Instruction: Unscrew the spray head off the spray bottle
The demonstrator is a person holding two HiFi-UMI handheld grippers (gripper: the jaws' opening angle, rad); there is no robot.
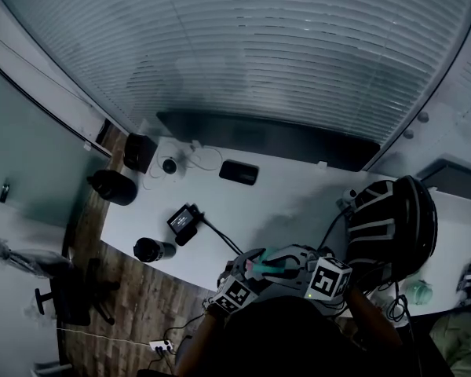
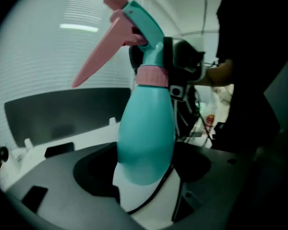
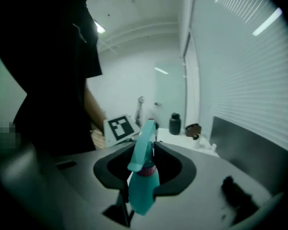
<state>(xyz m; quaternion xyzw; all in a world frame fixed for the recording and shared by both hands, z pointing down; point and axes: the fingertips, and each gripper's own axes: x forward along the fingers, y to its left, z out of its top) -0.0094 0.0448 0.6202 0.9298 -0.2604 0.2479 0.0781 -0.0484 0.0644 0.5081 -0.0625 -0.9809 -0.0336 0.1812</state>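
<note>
A teal spray bottle [image 2: 146, 138] with a pink collar [image 2: 152, 75] and a pink trigger [image 2: 103, 54] is held up in the air over the desk's near edge. My left gripper [image 2: 144, 176] is shut on the bottle's wide body. In the right gripper view the pink collar [image 3: 146, 170] sits between the jaws of my right gripper [image 3: 143, 178]; they stand close on either side of it and do not visibly press. The head view shows both grippers together at the bottom: left gripper [image 1: 247, 281], right gripper [image 1: 302, 267], with the bottle [image 1: 273, 259] between them.
The white desk [image 1: 298, 203] carries a black phone [image 1: 239, 172], a small black device with a cable [image 1: 184, 221], a dark flask [image 1: 153, 250] and a black-and-white striped helmet [image 1: 392, 226]. An office chair [image 1: 71, 297] and a power strip [image 1: 161, 345] stand on the wood floor at the left.
</note>
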